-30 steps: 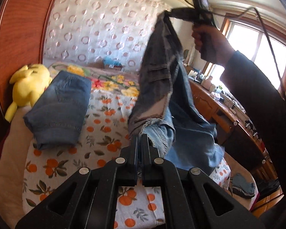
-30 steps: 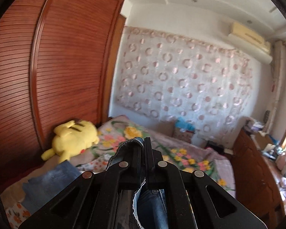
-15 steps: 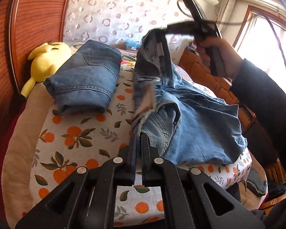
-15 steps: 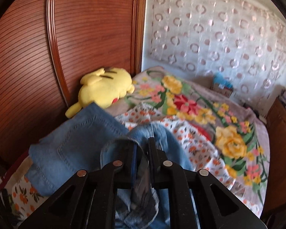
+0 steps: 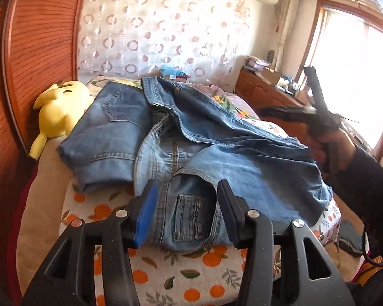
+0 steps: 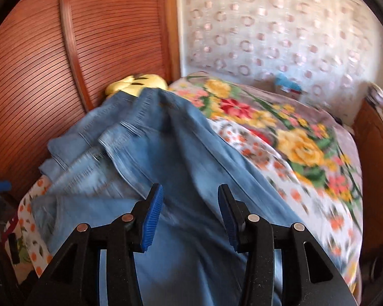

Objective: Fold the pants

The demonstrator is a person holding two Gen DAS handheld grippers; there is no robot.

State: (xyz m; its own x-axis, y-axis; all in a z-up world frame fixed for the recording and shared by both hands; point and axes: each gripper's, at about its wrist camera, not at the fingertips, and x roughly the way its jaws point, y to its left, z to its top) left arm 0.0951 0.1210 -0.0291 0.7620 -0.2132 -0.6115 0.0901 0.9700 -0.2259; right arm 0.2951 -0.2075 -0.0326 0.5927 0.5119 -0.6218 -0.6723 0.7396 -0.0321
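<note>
A pair of light blue jeans [image 5: 237, 163] lies loosely spread on the bed, its waistband toward the far end. My left gripper [image 5: 187, 197] hovers at their near edge. Its jaws are opening, a denim fold with a belt loop lies between them, and the pads do not press on it. My right gripper [image 6: 190, 191] sits low over the jeans [image 6: 181, 153], jaws opening too, with cloth beneath them but not pinched. In the left wrist view a hand [image 5: 332, 148] holds that gripper at the right, blurred.
A second pair of jeans, folded [image 5: 109, 137], lies to the left beside a yellow plush toy [image 5: 56, 112]. The bedspread [image 5: 181, 267] has an orange-fruit print. A wooden wardrobe [image 6: 38, 63] stands on the left, a wooden dresser [image 5: 263, 91] and a window on the right.
The right gripper swung down from high above and the hanging jeans dropped onto the bed. Both grippers, shut on the denim before, have opened and let it go.
</note>
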